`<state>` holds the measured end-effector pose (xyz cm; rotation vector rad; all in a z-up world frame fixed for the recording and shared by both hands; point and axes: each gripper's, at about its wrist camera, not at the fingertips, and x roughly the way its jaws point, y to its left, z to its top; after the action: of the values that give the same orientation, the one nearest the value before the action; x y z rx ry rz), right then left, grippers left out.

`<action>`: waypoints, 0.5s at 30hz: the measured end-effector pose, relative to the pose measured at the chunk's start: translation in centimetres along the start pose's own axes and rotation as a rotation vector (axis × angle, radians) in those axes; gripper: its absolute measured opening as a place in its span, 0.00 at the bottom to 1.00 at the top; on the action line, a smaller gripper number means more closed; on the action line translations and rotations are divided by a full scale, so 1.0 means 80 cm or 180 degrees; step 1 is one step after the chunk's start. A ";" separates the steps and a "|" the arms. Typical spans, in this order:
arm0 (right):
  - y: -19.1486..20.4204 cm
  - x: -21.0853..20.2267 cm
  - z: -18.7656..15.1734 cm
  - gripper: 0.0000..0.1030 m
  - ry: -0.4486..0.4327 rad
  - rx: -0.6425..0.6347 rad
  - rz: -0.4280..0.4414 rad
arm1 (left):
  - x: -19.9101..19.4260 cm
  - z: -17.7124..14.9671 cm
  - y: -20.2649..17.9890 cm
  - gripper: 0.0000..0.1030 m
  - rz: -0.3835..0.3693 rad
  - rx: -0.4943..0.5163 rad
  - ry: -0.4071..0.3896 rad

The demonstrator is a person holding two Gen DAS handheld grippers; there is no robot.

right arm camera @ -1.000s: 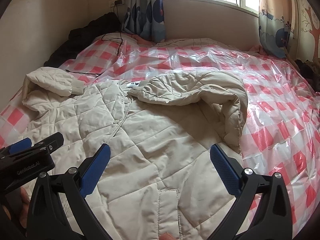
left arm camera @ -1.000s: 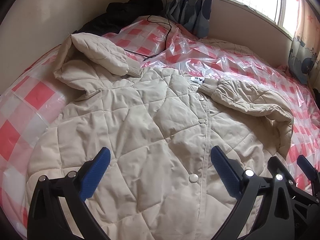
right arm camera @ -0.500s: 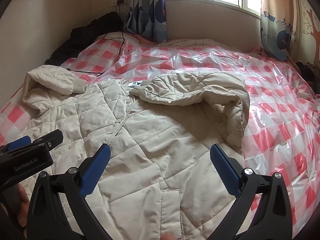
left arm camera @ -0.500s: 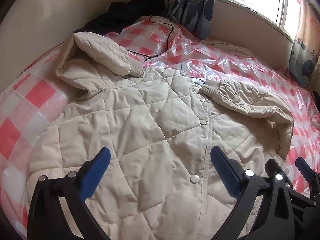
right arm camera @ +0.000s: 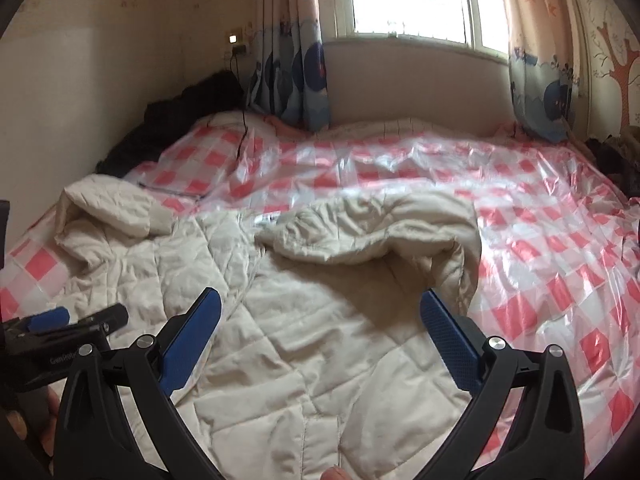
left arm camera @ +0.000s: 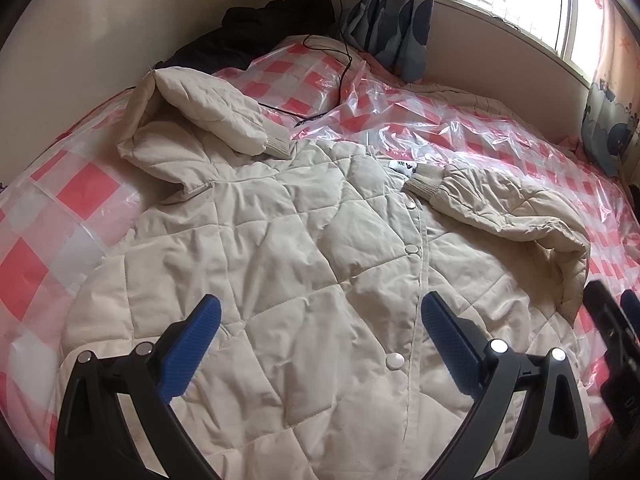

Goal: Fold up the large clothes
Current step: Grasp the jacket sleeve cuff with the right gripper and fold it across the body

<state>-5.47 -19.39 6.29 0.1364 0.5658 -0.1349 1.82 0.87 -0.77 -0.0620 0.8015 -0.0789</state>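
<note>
Jacket point(left arm camera: 304, 264), cream quilted, lies flat and front-up on the bed cover point(left arm camera: 60, 208), a red-and-white check under clear plastic. Snap placket point(left arm camera: 416, 248) runs down the middle, closed. Both sleeves are folded in across the chest: one sleeve point(left arm camera: 216, 116) on the wall side, cuff pointing toward the collar; the other sleeve point(left arm camera: 500, 208) on the window side, cuff just beside the neck label point(left arm camera: 403, 167).

Left gripper point(left arm camera: 316, 340) hangs above the lower front of the jacket, jaws wide apart, nothing between them; the blue pads point(left arm camera: 192, 344) are apart from the fabric. The placket passes under the gap, nearer the right-hand pad. Right gripper point(right arm camera: 318, 332) is also spread wide and empty, over the jacket's lower window-side half, with the folded sleeve point(right arm camera: 372, 228) ahead of it. Right wrist view is motion-blurred. Each gripper shows at the edge of the other's view, side by side near the hem end.

Black clothing point(left arm camera: 256, 28) is piled in the far corner by the wall; a black cable point(left arm camera: 340, 60) trails from the wall socket onto the bed. Curtains point(right arm camera: 288, 76) frame the window point(right arm camera: 408, 0).
</note>
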 end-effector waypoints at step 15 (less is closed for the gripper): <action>0.085 0.198 0.071 0.93 0.1105 -0.1637 0.0045 | -0.018 0.015 0.005 0.93 -0.0034 -0.0048 -0.0073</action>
<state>11.89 -15.11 3.10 -0.3429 0.9274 0.0527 1.73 1.40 1.04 -0.0812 0.7788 -0.0821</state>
